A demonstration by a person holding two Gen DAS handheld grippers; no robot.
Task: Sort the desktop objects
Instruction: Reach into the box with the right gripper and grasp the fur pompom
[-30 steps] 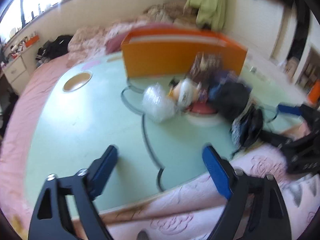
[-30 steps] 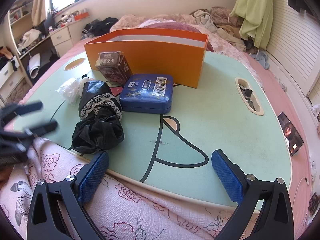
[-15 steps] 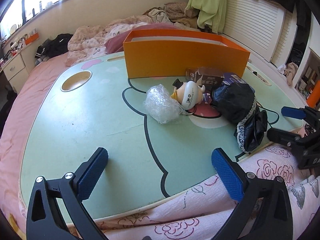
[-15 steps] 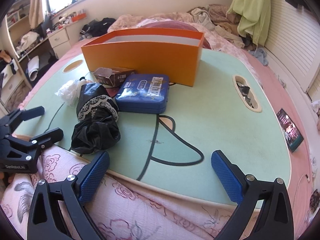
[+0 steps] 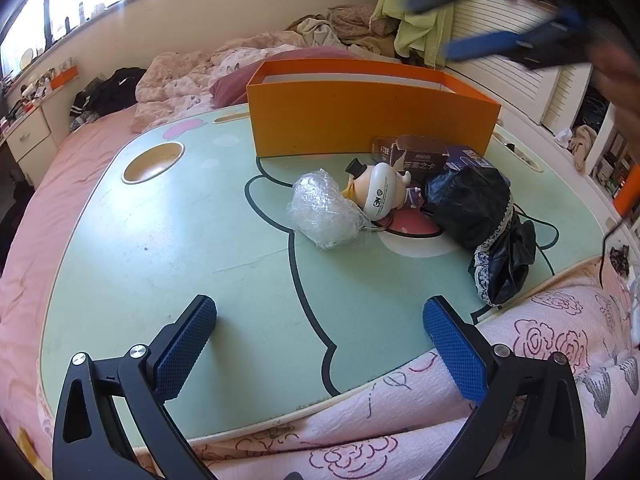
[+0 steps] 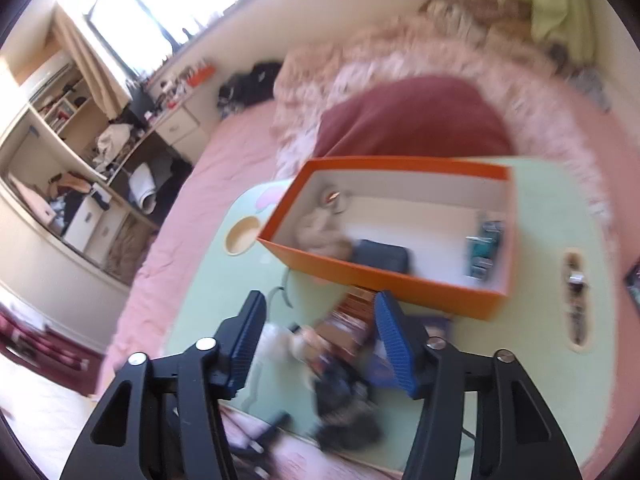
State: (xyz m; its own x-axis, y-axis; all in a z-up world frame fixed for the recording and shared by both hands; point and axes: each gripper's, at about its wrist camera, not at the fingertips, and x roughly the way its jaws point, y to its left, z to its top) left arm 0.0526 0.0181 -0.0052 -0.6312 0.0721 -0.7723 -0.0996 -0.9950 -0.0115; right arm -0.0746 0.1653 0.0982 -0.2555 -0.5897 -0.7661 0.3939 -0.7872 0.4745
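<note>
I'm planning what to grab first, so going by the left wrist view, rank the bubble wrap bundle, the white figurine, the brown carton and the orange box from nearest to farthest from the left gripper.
From the left gripper:
1. Bubble wrap bundle, centre of the table.
2. White figurine, touching the bundle's right side, just behind.
3. Brown carton, lying behind the figurine.
4. Orange box, at the far edge.

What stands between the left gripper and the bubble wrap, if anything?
Nothing visible does. Only bare table lies between the open left gripper and the bubble wrap. The figurine lies beyond the wrap, on its far side.
</note>
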